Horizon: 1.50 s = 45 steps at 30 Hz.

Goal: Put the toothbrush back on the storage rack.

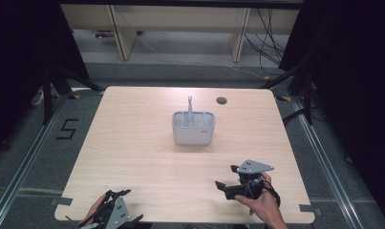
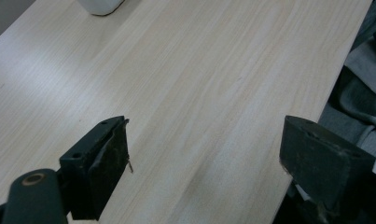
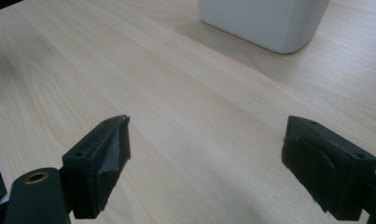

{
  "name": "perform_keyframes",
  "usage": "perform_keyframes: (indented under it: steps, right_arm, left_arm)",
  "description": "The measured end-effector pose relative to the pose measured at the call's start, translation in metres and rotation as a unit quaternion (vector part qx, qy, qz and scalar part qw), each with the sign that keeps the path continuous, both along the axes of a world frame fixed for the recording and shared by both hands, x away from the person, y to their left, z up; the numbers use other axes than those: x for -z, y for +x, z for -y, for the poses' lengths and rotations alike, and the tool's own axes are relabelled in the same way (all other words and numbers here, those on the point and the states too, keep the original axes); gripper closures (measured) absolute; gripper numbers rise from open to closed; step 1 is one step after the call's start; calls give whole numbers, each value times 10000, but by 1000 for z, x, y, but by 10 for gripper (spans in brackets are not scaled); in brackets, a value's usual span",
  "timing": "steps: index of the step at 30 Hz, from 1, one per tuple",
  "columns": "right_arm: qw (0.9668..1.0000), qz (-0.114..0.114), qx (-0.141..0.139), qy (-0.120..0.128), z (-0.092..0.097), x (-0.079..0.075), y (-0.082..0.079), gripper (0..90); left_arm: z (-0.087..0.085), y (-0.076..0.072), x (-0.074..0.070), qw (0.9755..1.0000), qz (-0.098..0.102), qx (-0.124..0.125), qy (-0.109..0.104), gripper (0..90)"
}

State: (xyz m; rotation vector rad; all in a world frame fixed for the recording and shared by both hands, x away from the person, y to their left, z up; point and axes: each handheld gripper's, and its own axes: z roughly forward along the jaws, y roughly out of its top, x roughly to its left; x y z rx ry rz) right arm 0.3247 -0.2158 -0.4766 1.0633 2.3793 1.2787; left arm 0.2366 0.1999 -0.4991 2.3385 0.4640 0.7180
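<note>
With both pairs of jaws standing wide and nothing between them, I read this as a moment with no grip in hand: in the right gripper view the two black pads frame bare wood, and the left gripper view has the same, wide apart over plain tabletop. My right gripper (image 1: 224,187) hangs over the table (image 1: 133,157) near its near edge, toward the near right corner, with the jaws aimed leftward and a little away from me; my left gripper (image 1: 121,196) sits at the near edge toward the near left corner, jaws pointing up the table.

What the next move turns on, I judge, is the grey caddy (image 1: 193,128), which stands around the middle of the table, somewhat toward the far edge, well apart from both grippers. It lies ahead and slightly right of the right jaws in their own view (image 3: 265,21), and the right hand is plainly the nearer. A grey utensil handle (image 1: 190,109) rises upright from one of its compartments, long axis vertical, leaning slightly if at all.

Hard to make out: which end of the utensil is down inside, what kind it is, and whether the other compartments hold anything. Both gripper views cut the caddy off at the top edge; the left (image 2: 101,5) catches just a corner of its base
</note>
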Motion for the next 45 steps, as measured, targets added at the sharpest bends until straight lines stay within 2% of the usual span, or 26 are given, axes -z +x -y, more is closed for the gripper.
perform_keyframes:
  steps: [1, 2, 3, 5, 8, 9, 10, 11, 13, 14, 15, 17, 21, 23, 25, 27, 28, 29, 31, 32, 34, 35, 37, 38, 42, 45]
  right_arm:
    - [10000, -41, 50, -38, 1, 0, -3, 162]
    - [10000, -50, 48, -16, 2, 2, -6, 163]
    - [9999, 113, 11, -113, 4, 2, -6, 163]
    - [9999, -16, 58, -128, 4, 4, -10, 163]
    - [9998, -11, -155, -143, 6, 7, -11, 163]
    - [9998, -11, -155, -143, 6, 7, -11, 163]
    - [9998, -42, 8, -200, 6, 8, -16, 163]
    - [9996, 53, -115, -240, 7, 10, -16, 163]
    - [9997, -55, -34, -249, 7, 10, -20, 163]
    - [9997, -38, -113, -213, 7, 11, -20, 163]
    - [9996, -6, -81, -262, 8, 10, -21, 162]
    - [9996, -73, -47, -283, 9, 11, -24, 162]
    - [9995, -18, -119, -291, 11, 12, -27, 162]
    - [9996, -120, 9, -267, 12, 12, -31, 162]
    - [9995, -42, -102, -291, 13, 13, -31, 162]
    - [9994, -119, -59, -305, 14, 14, -34, 162]
    - [9992, -111, -125, -357, 14, 15, -35, 162]
    - [9991, -105, -93, -399, 14, 15, -36, 162]
    - [9987, -69, -112, -488, 15, 16, -37, 162]
    - [9988, -125, -79, -472, 15, 16, -39, 162]
    - [9987, -122, -83, -478, 16, 17, -41, 162]
    - [9987, -96, -142, -479, 16, 18, -40, 162]
    - [9989, -118, -112, -451, 17, 17, -43, 162]
    - [9990, -198, -65, -386, 16, 17, -45, 162]
    - [9986, -122, -132, -493, 19, 18, -46, 162]
    - [9987, -117, -70, -494, 20, 18, -48, 162]
  left_arm:
    - [1, 0, 1, 10000, 20, -47, -71, 150]
    - [1, 0, 1, 10000, 46, -22, 30, 151]
    - [1, 0, 1, 10000, 50, -23, 4, 151]
    - [1, 0, 1, 10000, 51, -21, 6, 151]
    - [0, 0, 0, 10000, 49, -38, 13, 150]
    - [0, 0, 0, 10000, 49, -38, 13, 150]
    - [1, 0, 1, 10000, 50, -31, 8, 150]
    - [1, 0, 1, 10000, 49, -26, 12, 150]
    - [2, 0, 2, 9999, 101, -83, -74, 150]
    - [2, 0, 2, 9999, 65, -63, -99, 150]
    - [1, 0, 0, 10000, 9, 11, 18, 150]
    - [1, 0, 0, 10000, 13, 5, 11, 150]
    - [1, 0, 0, 10000, 12, 3, 10, 150]
    - [1, 0, 1, 10000, 15, 7, 4, 150]
    - [1, 0, 1, 10000, 73, -42, 4, 150]
    - [2, 0, 2, 9999, 88, -61, -19, 150]
    - [2, 0, 2, 9999, 113, -92, -60, 150]
    - [2, 0, 1, 10000, 27, -40, -53, 150]
    - [2, 0, 2, 9999, 90, -78, -80, 150]
    - [1, 0, 1, 10000, 55, -29, -2, 150]
    - [1, 0, 1, 10000, 68, -39, 4, 150]
    - [2, 0, 2, 9999, 118, -98, -67, 150]
    - [2, 0, 2, 9999, 102, -89, -63, 150]
    - [2, 0, 2, 9999, 102, -89, -63, 150]
    - [2, -1, 2, 9999, 32, -48, -91, 150]
    - [2, -1, 2, 10000, 18, -48, -69, 150]
